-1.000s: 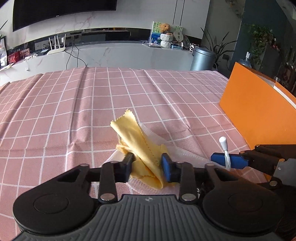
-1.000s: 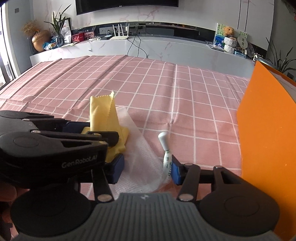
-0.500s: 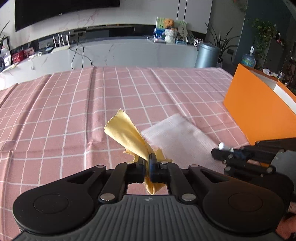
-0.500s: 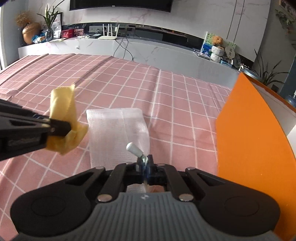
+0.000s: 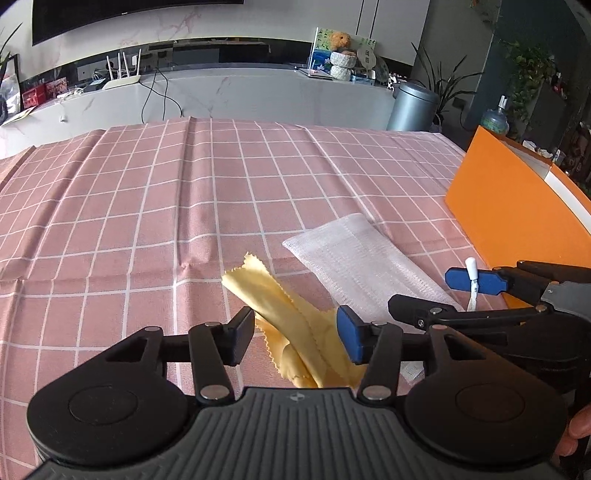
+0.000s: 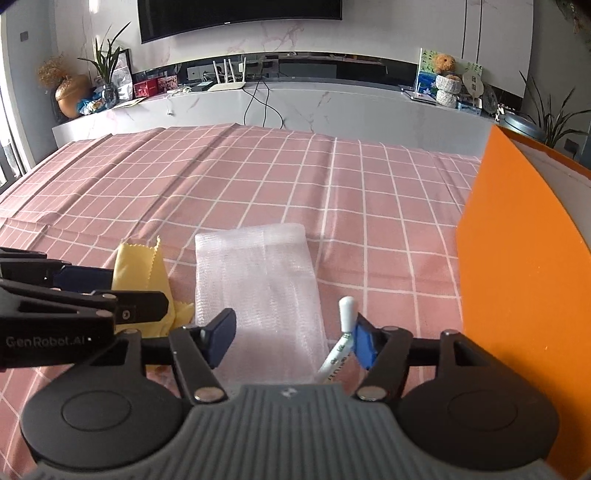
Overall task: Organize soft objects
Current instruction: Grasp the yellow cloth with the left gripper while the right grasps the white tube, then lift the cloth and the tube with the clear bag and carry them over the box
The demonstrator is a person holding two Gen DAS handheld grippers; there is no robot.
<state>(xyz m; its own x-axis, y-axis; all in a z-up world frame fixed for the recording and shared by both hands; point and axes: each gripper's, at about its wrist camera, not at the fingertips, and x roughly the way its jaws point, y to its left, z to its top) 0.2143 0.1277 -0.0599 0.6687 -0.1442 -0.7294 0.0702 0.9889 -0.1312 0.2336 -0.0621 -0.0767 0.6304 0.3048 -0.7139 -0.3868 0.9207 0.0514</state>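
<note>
both tools [image 5: 295, 334] [image 6: 293, 338] reopened | yellow cloth [image 5: 291, 321] released; beside mesh [image 6: 258, 291]

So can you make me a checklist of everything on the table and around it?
Surface: pink checked tablecloth, creased in places.
Job's things: yellow cloth, crumpled, between the open fingers of the left gripper; white mesh bag lying flat; white pull tab against the right gripper's blue pad.
Clutter: orange box at the right edge.
Grippers: left open; right gripper open around the mesh bag's near end.
Cables: black cords hanging from the router on the counter.
Surroundings: TV, plants, grey bin, teddy bear.
</note>
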